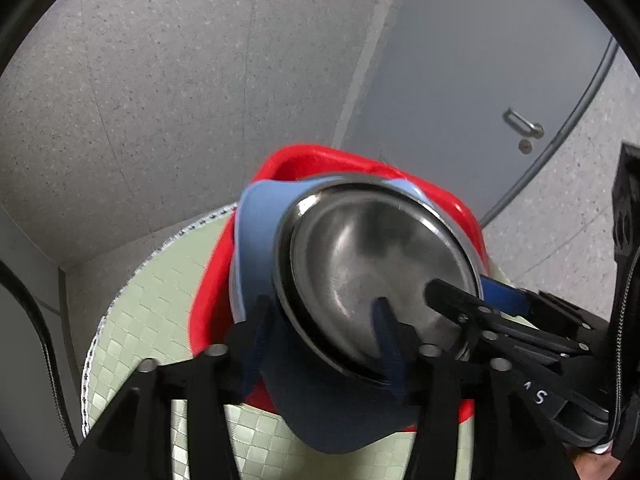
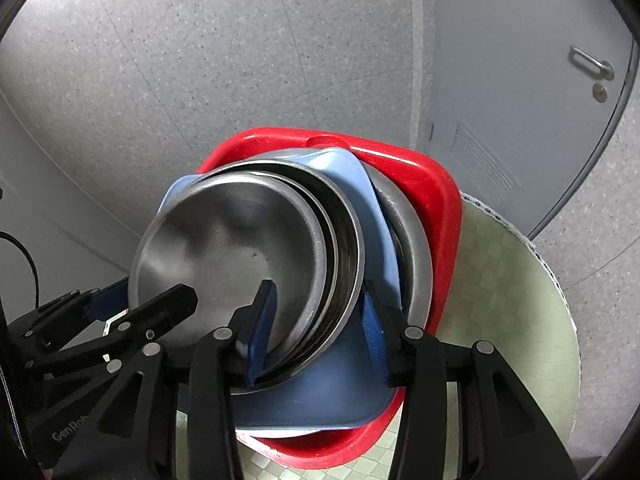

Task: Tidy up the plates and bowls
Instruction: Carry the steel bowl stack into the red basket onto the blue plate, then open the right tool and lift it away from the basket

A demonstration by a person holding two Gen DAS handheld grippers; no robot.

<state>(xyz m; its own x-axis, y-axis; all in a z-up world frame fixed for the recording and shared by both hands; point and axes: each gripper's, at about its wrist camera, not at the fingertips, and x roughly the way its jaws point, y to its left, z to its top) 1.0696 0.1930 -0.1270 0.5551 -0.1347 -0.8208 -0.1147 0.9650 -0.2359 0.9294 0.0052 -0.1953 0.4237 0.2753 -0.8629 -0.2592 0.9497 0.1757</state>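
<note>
1. The step in hand looks like lifting the top steel bowl (image 2: 236,252) out of the nested stack: it sits tilted on other steel bowls (image 2: 344,248), inside a blue plate (image 2: 340,392), all in the red basin (image 2: 436,196) on the green-checked round table (image 2: 520,312).
2. The right gripper (image 2: 320,320) reaches in from the near side with its fingers spread fairly wide, one pad inside the top bowl, the other outside the stacked rims; whether they pinch yet, I cannot tell.
3. The left gripper (image 1: 320,332) also straddles the near rim of the bowl, its fingers wide apart, with nothing clamped.
4. Next, I judge, one gripper should close on the top rim alone and lift, while the other steadies the stack.
</note>
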